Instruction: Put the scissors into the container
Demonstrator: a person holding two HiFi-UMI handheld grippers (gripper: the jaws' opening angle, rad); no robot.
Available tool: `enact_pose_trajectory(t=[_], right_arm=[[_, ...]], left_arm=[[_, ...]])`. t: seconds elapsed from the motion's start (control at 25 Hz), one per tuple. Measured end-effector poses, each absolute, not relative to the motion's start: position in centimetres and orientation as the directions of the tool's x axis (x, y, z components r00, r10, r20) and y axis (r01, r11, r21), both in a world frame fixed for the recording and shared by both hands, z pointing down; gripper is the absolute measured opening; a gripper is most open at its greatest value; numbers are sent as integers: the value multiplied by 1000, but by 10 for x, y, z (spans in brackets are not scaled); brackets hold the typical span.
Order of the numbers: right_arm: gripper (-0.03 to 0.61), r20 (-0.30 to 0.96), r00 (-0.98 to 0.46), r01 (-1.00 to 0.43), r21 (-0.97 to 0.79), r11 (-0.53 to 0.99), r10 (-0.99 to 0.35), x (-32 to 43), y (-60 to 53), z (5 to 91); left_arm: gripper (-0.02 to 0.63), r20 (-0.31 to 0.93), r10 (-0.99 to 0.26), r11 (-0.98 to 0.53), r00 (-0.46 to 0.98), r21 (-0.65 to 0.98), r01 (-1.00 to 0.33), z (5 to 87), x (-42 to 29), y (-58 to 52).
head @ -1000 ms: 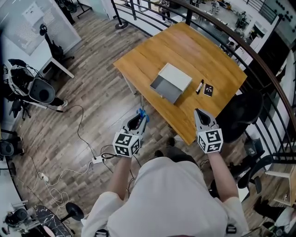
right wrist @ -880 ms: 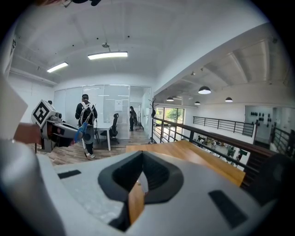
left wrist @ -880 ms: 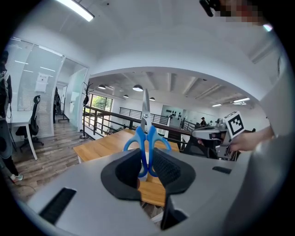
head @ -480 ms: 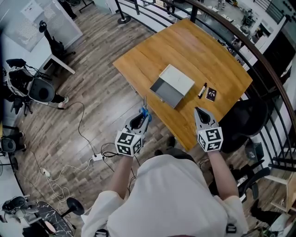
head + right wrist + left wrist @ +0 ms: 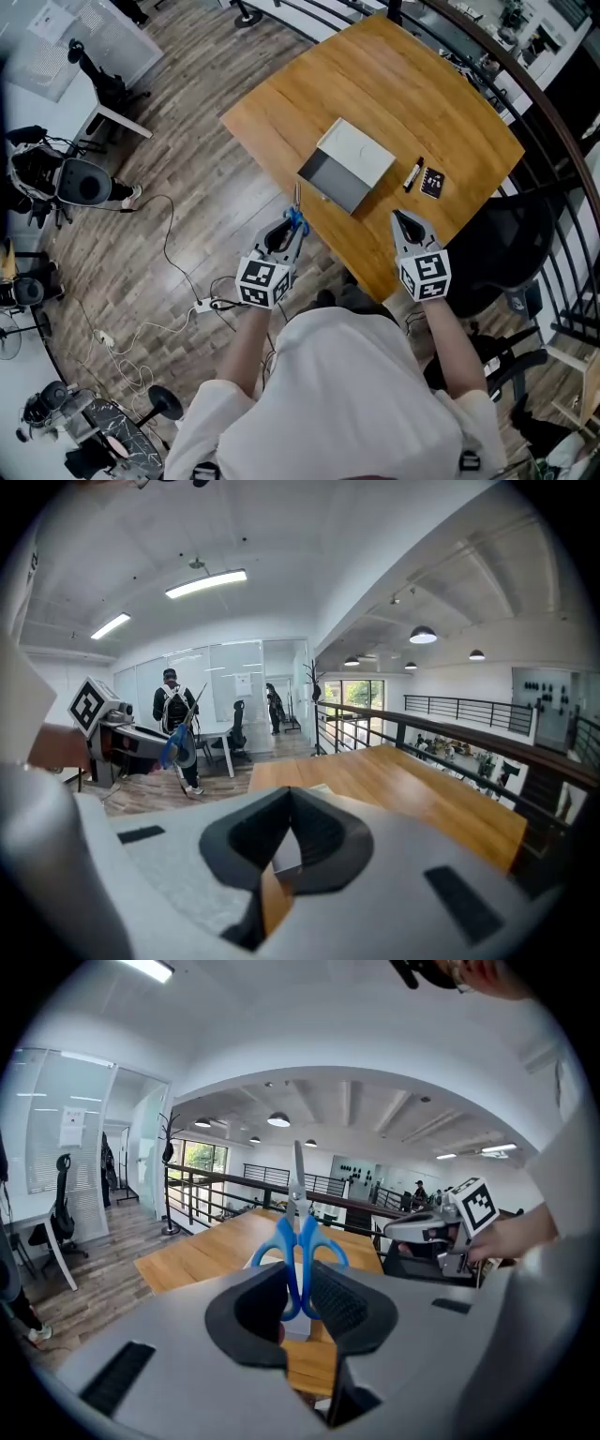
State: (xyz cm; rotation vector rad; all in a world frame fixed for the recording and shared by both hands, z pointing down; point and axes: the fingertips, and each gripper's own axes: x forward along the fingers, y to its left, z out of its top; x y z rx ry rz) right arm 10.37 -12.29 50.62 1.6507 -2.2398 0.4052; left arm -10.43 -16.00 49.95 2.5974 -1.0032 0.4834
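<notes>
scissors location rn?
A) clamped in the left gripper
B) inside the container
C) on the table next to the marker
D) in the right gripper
A: the left gripper view shows the left gripper shut on the blue handles of the scissors, blades pointing up, while the container sits apart on the table.

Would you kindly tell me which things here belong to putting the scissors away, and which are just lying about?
Belonging to the job:
- scissors, clamped in the left gripper
- container on the table

Just lying about:
- marker pen to the right of the container
- small black card next to the pen
- right gripper, shut and empty, idle
</notes>
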Motion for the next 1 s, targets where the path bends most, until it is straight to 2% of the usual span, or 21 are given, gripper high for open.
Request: enact_pose_trajectory(t=[0.56, 1.0], right_arm=[[3, 472, -302, -953, -117, 281, -828, 128, -139, 562], [3, 516, -231, -973, -120, 198, -824, 125, -156, 587]], left_arm=[[72, 529, -521, -724, 670, 142, -675, 558, -64, -193], [72, 582, -422, -793, 695, 135, -594, 596, -56, -229]])
